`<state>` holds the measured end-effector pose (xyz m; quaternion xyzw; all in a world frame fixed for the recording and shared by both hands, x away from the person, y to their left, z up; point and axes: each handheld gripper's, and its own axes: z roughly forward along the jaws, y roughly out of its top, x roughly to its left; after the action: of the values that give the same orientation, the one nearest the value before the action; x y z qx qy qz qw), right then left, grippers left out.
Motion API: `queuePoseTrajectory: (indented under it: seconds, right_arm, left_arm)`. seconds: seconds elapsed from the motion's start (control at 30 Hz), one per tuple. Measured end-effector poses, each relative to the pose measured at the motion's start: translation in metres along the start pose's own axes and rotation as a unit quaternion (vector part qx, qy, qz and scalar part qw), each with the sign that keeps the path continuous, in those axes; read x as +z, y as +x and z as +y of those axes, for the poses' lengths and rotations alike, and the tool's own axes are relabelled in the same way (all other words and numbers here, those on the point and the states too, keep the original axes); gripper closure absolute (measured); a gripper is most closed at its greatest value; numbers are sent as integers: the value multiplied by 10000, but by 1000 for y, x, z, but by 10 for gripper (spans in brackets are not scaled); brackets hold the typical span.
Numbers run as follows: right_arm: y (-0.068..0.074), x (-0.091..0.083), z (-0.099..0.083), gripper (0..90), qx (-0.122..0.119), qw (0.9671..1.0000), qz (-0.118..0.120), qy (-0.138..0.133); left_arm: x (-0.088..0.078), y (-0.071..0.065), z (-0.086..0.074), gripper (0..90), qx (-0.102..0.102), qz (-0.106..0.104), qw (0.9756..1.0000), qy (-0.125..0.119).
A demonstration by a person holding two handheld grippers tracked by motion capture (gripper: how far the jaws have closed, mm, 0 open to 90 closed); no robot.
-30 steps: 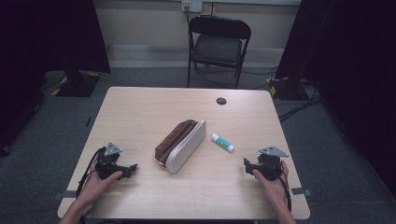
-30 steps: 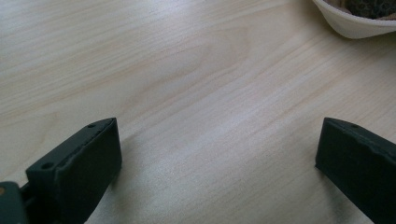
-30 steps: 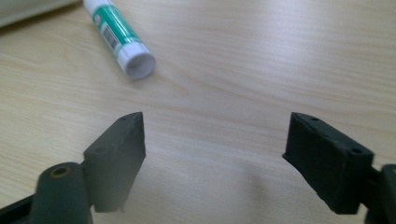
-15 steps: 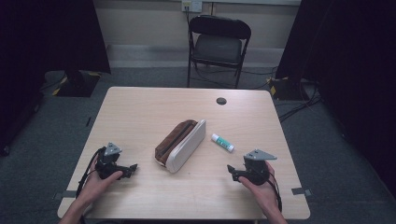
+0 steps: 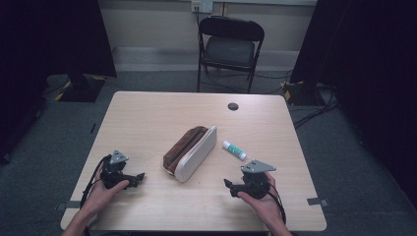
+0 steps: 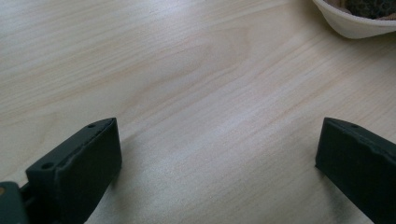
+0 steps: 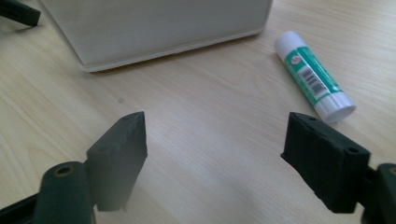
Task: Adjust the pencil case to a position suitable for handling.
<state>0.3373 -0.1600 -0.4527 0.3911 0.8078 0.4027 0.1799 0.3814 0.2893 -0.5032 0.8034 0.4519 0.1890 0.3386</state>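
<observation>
Clearly the move ahead turns on how the glue stick (image 5: 234,150) lies from the right gripper (image 5: 229,184). Seen from the high view, the stick rests on the bench (image 5: 147,113) just right of the pencil case (image 5: 190,153), apart from it, and sits ahead of the right gripper and slightly to its right. Its long axis runs diagonally, one end pointing toward the far left, the other toward the person's right hand (image 5: 260,196). In the right gripper view the glue stick (image 7: 314,75) lies up and right of the gap between the jaws, its white cap end nearest the right-hand jaw, near it but not touching. The right hand is plainly the nearer one; the left gripper (image 5: 139,176) sits well apart, on the other side of the case.

Both pairs of jaws are spread wide and hold nothing. In the left gripper view the left gripper (image 6: 217,154) looks over bare wood, with a pale corner of the pencil case (image 6: 355,23) at the top right. To take the stick, I judge the right gripper would need to go forward and swing a little rightward, turning so the jaws straddle the stick across its narrow width
</observation>
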Motion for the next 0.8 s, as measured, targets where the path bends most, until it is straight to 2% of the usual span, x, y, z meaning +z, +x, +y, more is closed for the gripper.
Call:
queuePoseTrajectory:
  seconds: [0.33, 0.53, 0.8]
  right_arm:
    - [30, 9, 14, 176, -259, 9990, 356, -49]
    - [48, 21, 24, 159, -419, 9975, 560, -81]
    - [70, 36, 35, 146, -488, 9954, 810, -139]
  left_arm:
    - [0, 0, 0, 0, 0, 0, 10000, 0]
    - [0, 0, 0, 0, 0, 1, 10000, -1]
    - [0, 0, 0, 0, 2, 0, 10000, -1]
